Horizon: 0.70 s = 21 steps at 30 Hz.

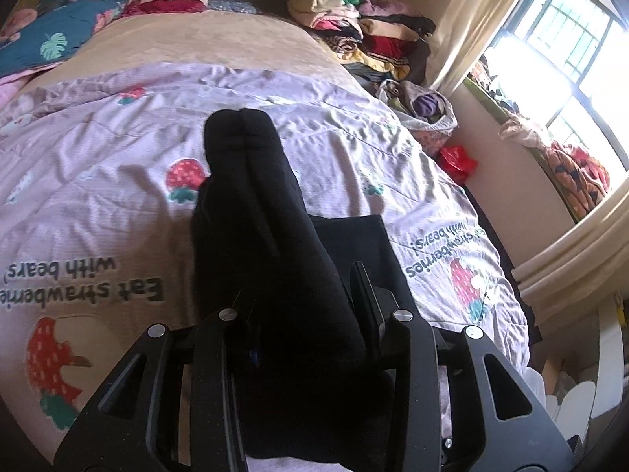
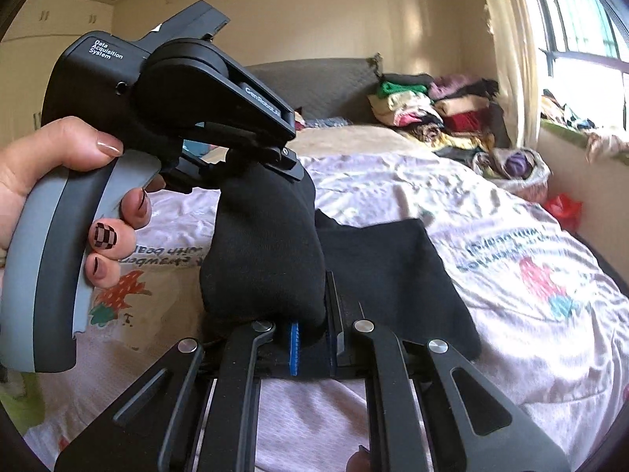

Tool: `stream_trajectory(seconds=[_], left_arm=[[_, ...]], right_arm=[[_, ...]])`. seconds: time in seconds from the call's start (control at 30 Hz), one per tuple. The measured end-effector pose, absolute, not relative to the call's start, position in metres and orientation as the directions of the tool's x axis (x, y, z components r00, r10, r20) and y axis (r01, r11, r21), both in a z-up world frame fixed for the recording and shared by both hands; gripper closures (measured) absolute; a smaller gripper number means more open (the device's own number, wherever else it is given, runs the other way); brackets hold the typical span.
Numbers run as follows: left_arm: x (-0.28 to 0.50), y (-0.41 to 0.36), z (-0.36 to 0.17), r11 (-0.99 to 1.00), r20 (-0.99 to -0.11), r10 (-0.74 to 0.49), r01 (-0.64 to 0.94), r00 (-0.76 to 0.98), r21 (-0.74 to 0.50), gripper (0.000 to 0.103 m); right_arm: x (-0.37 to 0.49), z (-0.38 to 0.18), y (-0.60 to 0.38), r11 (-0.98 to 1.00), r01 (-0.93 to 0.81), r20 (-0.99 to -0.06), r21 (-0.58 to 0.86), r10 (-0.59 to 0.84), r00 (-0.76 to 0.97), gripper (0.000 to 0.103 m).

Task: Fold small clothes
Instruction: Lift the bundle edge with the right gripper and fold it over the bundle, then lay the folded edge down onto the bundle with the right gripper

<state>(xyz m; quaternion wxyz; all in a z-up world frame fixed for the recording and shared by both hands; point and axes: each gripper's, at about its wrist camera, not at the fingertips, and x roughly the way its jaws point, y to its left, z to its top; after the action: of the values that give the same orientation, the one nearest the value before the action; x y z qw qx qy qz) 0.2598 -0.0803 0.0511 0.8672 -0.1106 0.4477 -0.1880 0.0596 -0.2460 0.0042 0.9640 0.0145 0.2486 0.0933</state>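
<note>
Lilac strawberry-print quilt [image 1: 118, 149] is seen covering the bed, folded clothes stacked [image 1: 365, 35] at its far corner. Black knit sock-like garment [image 2: 263, 251] is held bunched and raised above the quilt, clamped in the left claw [image 2: 255, 165] and in the right claw [image 2: 310, 334]. Another flat black cloth [image 2: 397, 271] lies beneath.

**What the views keep back**

The soft black knitted garment [image 1: 271, 259] covers the left gripper's [image 1: 302, 299] left finger entirely, so the jaw gap cannot be read there. In the right wrist view the same black bunch hides the fingertips of the right gripper [image 2: 314, 314] (only a blue ribbed pad edge shows). The window-sill clutter [image 1: 574, 173] is glare-washed and indistinct.
</note>
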Motion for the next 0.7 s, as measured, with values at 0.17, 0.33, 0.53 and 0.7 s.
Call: stream_trajectory(seconds=[0.17,0.33,0.53,0.7], left_arm=[[0.266,-0.103,0.04,0.902,-0.751,-0.431,0.245,0.5,-0.355,0.075],[0.272,-0.123,0.027,0.902,-0.767,-0.431,0.256,0.474,-0.349,0.075],[0.282,-0.141,0.013,0.907,-0.786,-0.42,0.252,0.454,-0.338,0.069],[0.29,-0.156,0.003,0.912,-0.8,-0.407,0.243,0.441,-0.33,0.061]], right_arm=[[0.064,-0.007,-0.265,0.983,-0.126,-0.528,0.135,0.179,0.83,0.094],[0.072,-0.019,-0.28,0.969,-0.087,-0.579,0.231,0.209,0.788,0.094],[0.081,-0.03,-0.297,0.935,-0.054,-0.607,0.351,0.271,0.747,0.093],[0.091,-0.04,-0.313,0.893,-0.013,-0.622,0.45,0.324,0.713,0.09]])
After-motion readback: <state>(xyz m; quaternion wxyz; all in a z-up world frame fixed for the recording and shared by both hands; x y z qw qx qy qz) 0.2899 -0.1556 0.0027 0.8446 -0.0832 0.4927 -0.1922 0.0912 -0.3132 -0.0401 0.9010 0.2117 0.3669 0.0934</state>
